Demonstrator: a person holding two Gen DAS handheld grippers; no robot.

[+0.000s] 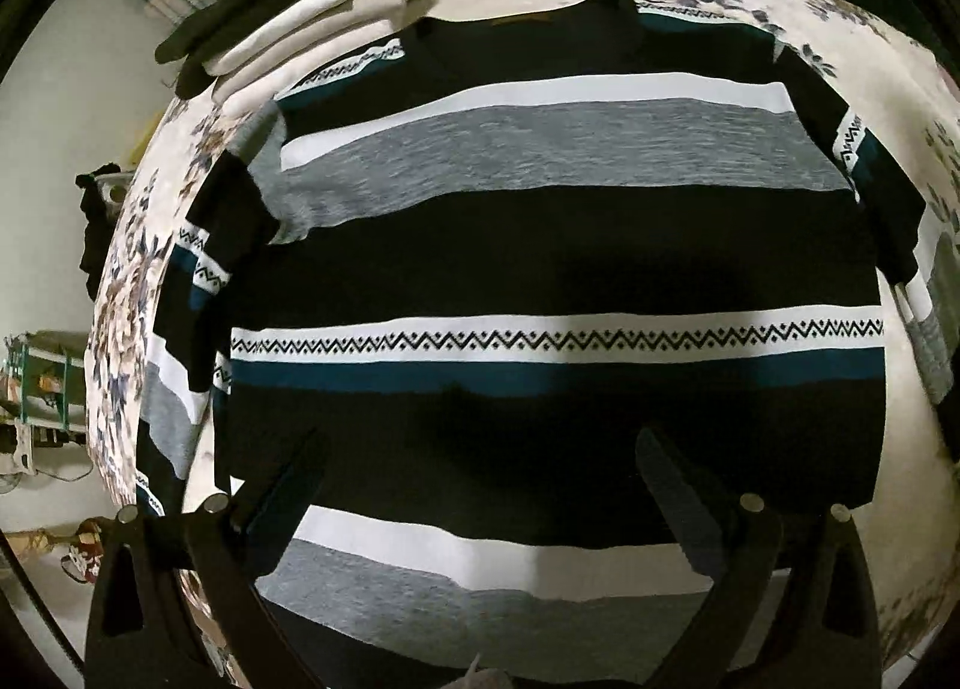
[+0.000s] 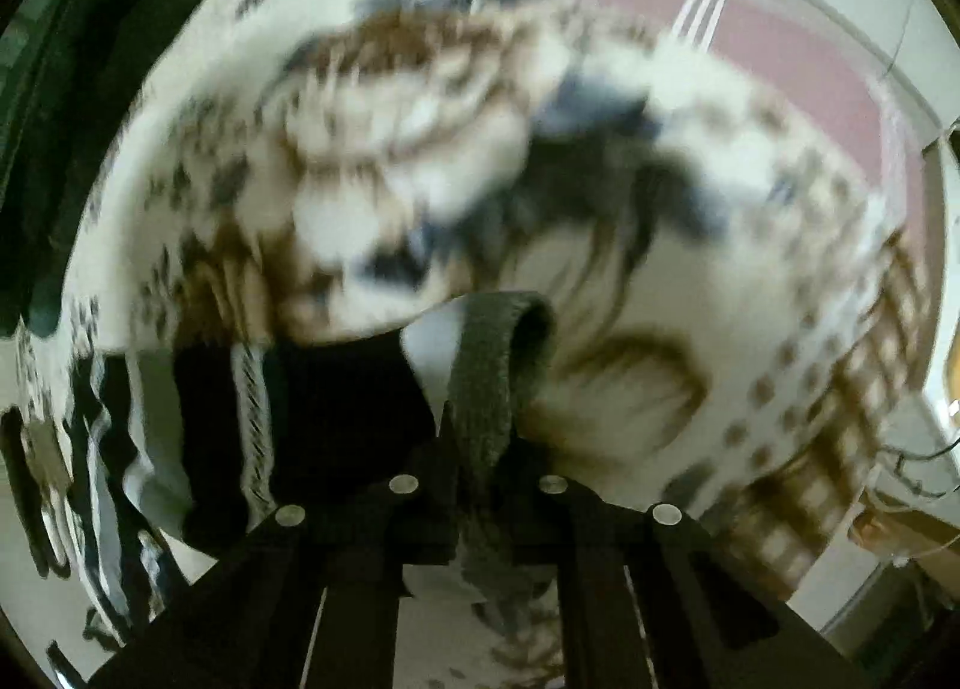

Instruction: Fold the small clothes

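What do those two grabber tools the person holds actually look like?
Both are matte black. The left gripper has two flat, paddle-like fingers on angular arms with triangular cut-outs and round silver studs. The right gripper shows the same silver studs. No cables or sleeves are visible.

We see the striped sweater (image 1: 540,245) as soft matt knit cloth; its grey bands look heathered and slightly rough, while the black, white and teal bands read smoother. Under it lies a floral bedsheet (image 1: 138,281) of matt printed fabric, cream with brown and blue flowers. At eleven o'clock of the left view a stack of folded white cloth (image 1: 288,35) looks smooth and plain. The left claw (image 1: 480,485) shows matt black plastic fingers with small, shiny metal rivets. In the blurred right view, the right claw (image 2: 480,449), of the same matt black plastic, pinches a grey ribbed cuff (image 2: 498,353), coarse-knit and dull.
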